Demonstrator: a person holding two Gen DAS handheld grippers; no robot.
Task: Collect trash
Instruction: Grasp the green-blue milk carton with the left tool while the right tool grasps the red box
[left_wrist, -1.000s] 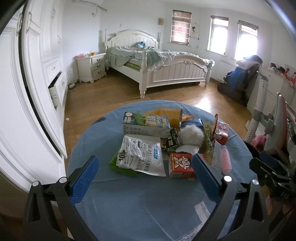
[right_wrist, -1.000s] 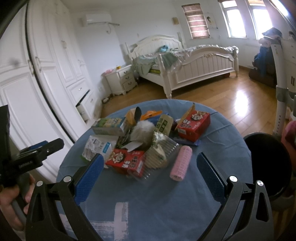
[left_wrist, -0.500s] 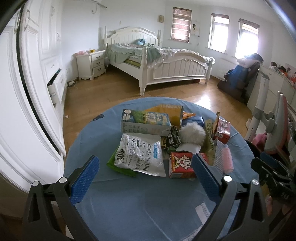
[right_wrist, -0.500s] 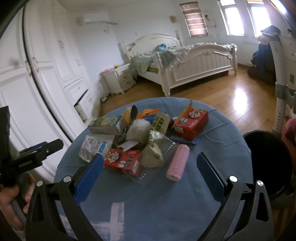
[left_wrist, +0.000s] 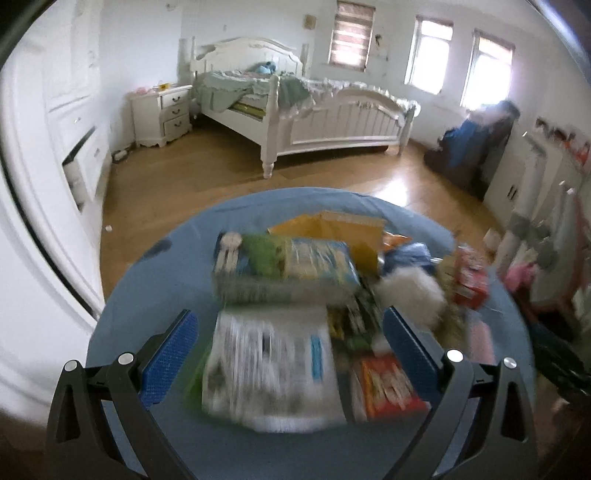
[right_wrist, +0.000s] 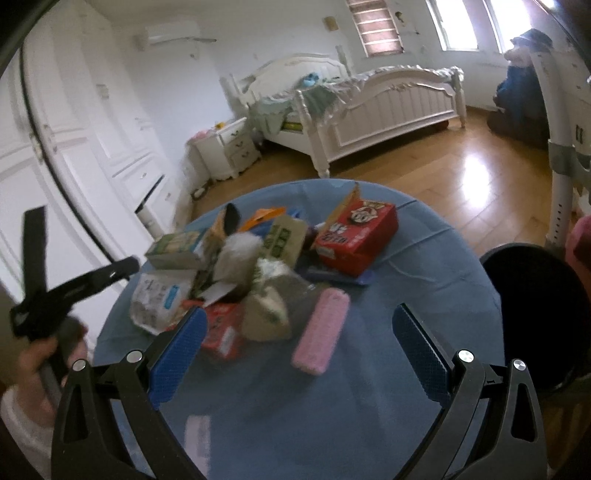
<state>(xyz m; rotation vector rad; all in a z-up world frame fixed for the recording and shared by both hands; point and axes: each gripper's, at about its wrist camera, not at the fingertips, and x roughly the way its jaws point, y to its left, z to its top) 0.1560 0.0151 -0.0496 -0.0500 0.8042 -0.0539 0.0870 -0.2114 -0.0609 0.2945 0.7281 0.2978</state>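
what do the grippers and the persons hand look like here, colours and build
Both the left gripper and the right gripper share one build: black plastic frames with triangular cut-outs, silver round bolts at the joints, and two flat fingers faced with blue textured pads. No cables show. In the right wrist view the person's bare left hand grips a dark handle, with a white fuzzy sleeve cuff below it.

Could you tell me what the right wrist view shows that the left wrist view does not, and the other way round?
Only the right wrist view shows the black bin beside the table, the wall air conditioner, and the person's hand holding the left gripper's handle. Only the left wrist view shows the white printed bag framed between the open left gripper. Both show the blue round table, the trash pile with its white fluffy ball, and the bed.
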